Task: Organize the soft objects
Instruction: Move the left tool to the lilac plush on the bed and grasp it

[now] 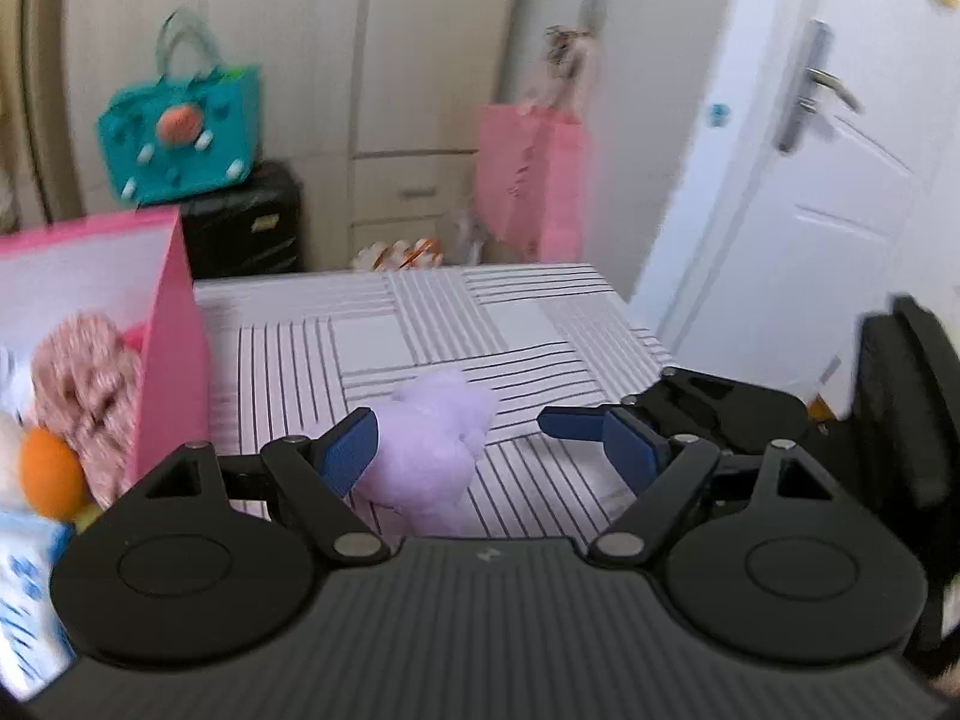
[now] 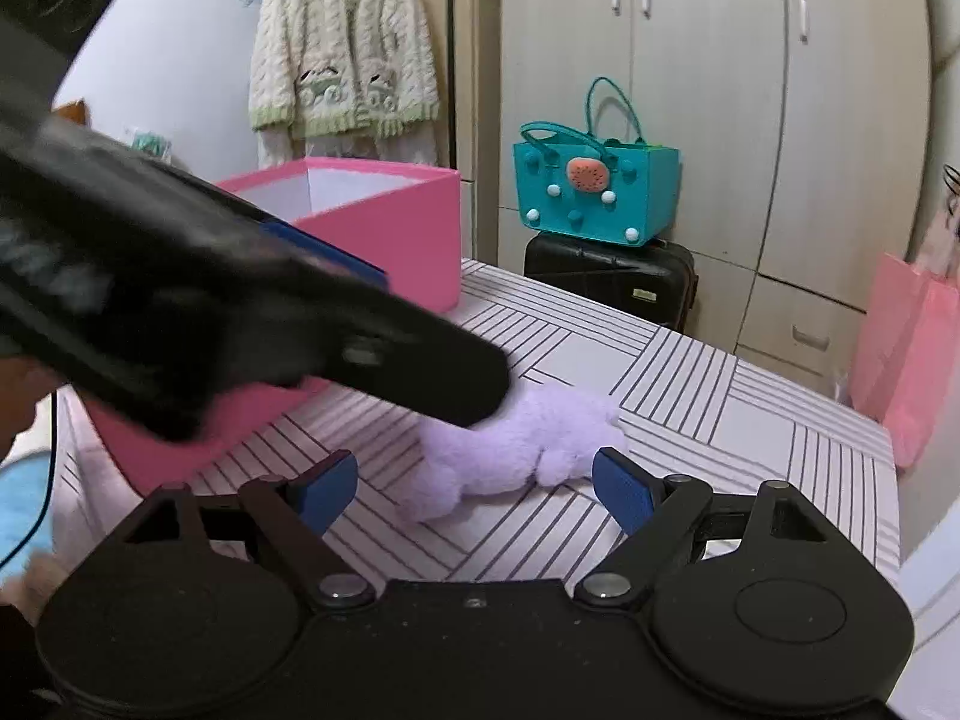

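A lilac plush toy (image 1: 426, 456) (image 2: 528, 438) lies on the striped tabletop (image 1: 420, 324) (image 2: 690, 396). My left gripper (image 1: 489, 450) is open just above it, with the left pad beside the toy's flank and the right pad well clear. My right gripper (image 2: 474, 489) is open too, and the toy lies just ahead between its blue pads, unpressed. In the right wrist view the left gripper (image 2: 462, 381) reaches in from the left over the toy. A pink box (image 1: 171, 360) (image 2: 384, 228) stands on the table's left part, holding a pink knitted toy (image 1: 84, 384) and an orange-nosed plush (image 1: 51, 471).
A teal bag (image 2: 594, 192) sits on a black suitcase (image 2: 606, 282) beyond the table, in front of the wardrobe (image 2: 708, 90). A pink paper bag (image 1: 531, 174) (image 2: 906, 348) hangs past the far right corner. A white door (image 1: 810, 180) is at the right, and a cardigan (image 2: 342, 48) hangs behind the box.
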A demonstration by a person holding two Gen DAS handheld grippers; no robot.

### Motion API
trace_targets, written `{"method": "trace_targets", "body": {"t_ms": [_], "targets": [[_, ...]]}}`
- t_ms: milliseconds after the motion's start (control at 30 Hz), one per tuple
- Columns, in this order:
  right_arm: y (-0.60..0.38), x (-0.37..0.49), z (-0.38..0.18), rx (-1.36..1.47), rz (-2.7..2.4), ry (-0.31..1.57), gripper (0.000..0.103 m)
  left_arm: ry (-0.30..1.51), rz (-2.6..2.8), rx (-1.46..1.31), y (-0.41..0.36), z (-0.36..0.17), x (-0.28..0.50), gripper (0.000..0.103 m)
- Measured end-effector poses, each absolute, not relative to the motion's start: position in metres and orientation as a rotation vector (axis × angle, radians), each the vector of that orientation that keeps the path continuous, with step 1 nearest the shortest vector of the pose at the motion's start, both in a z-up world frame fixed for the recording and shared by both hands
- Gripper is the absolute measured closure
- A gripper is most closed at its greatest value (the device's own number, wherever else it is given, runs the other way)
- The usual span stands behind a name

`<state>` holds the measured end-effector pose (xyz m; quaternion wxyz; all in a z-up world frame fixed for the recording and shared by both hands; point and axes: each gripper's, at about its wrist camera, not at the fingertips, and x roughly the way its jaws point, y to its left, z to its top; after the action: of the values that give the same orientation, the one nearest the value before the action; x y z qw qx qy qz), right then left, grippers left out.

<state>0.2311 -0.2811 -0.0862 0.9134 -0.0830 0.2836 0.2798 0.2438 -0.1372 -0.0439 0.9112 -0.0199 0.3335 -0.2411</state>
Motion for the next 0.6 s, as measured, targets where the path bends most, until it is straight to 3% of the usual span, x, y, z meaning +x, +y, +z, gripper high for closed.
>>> {"method": "trace_targets", "body": {"t_ms": [600], "targets": [[-0.277, 0.281, -0.109, -0.265, 0.675, 0.582, 0.006, 0.734, -0.272, -0.122, -0.141, -0.093, 0.276, 0.028]]}}
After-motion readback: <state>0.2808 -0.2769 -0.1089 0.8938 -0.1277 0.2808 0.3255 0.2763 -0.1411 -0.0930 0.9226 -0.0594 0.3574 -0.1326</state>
